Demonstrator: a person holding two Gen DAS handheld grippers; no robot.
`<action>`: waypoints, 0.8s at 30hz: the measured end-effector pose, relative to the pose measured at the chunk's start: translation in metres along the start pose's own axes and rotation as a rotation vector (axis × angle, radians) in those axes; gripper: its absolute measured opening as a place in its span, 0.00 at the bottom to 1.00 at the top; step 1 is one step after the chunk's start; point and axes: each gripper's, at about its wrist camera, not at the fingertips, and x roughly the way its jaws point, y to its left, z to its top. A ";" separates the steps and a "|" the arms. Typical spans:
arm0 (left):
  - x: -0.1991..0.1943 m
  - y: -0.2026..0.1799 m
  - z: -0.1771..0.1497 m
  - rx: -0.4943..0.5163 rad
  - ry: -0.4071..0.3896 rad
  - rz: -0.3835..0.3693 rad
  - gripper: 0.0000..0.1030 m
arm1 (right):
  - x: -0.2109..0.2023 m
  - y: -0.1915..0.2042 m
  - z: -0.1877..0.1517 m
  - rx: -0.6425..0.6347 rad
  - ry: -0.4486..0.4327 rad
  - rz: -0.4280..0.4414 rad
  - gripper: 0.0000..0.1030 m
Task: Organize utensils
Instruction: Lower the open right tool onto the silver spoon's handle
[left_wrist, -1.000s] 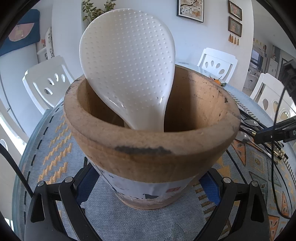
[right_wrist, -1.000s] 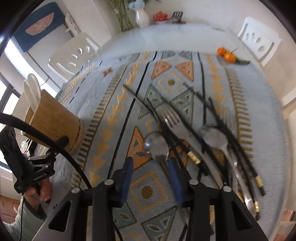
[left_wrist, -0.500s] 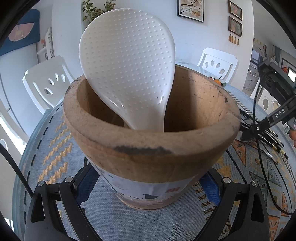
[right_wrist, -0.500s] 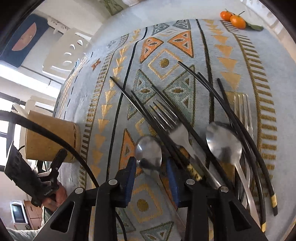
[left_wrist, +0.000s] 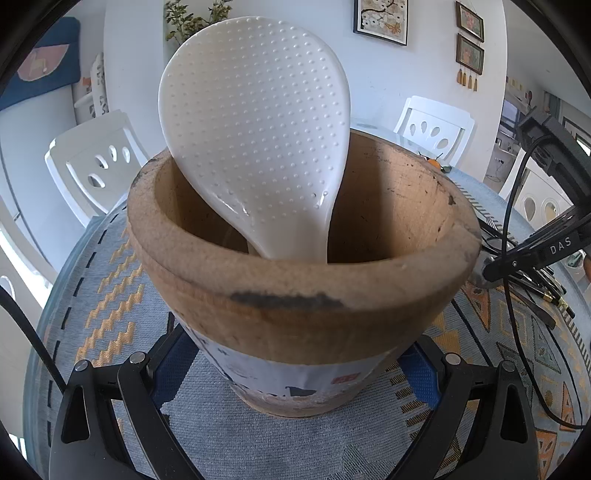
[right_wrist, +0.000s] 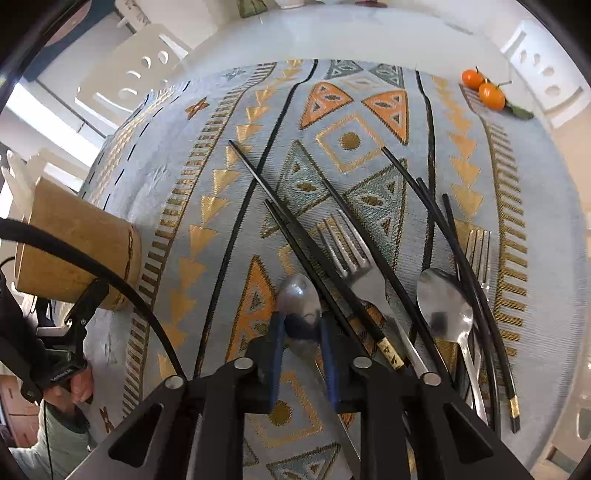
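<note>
Right claw (right_wrist: 301, 328) just closing on spoon (right_wrist: 300, 301); left claw (left_wrist: 295, 373) clenched on wooden holder (left_wrist: 295, 288). Next: lift spoon, carry to holder.

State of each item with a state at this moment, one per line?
Left gripper: shut on wooden holder.
Rice paddle: standing in holder.
Right gripper: jaws just closing, shut on left spoon.
Right spoon, forks, chopsticks: lying on cloth.

Holder (left_wrist: 303, 280): rough matt wood, paper label. Rice paddle (left_wrist: 255, 136): glossy white plastic, dimpled. Spoons (right_wrist: 443, 310), forks (right_wrist: 354, 266): polished metal. Chopsticks (right_wrist: 306, 243): glossy black. Desk cloth (right_wrist: 207, 177): woven, matt.
</note>
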 end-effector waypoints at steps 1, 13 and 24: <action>0.000 0.000 0.000 0.000 0.000 0.000 0.94 | 0.001 0.001 0.001 -0.001 0.006 -0.005 0.13; -0.003 0.000 -0.001 -0.006 -0.006 -0.006 0.94 | 0.028 0.029 0.019 -0.052 0.077 -0.028 0.09; -0.004 0.001 -0.001 -0.006 -0.005 -0.006 0.94 | 0.010 0.032 0.017 -0.040 0.013 0.018 0.05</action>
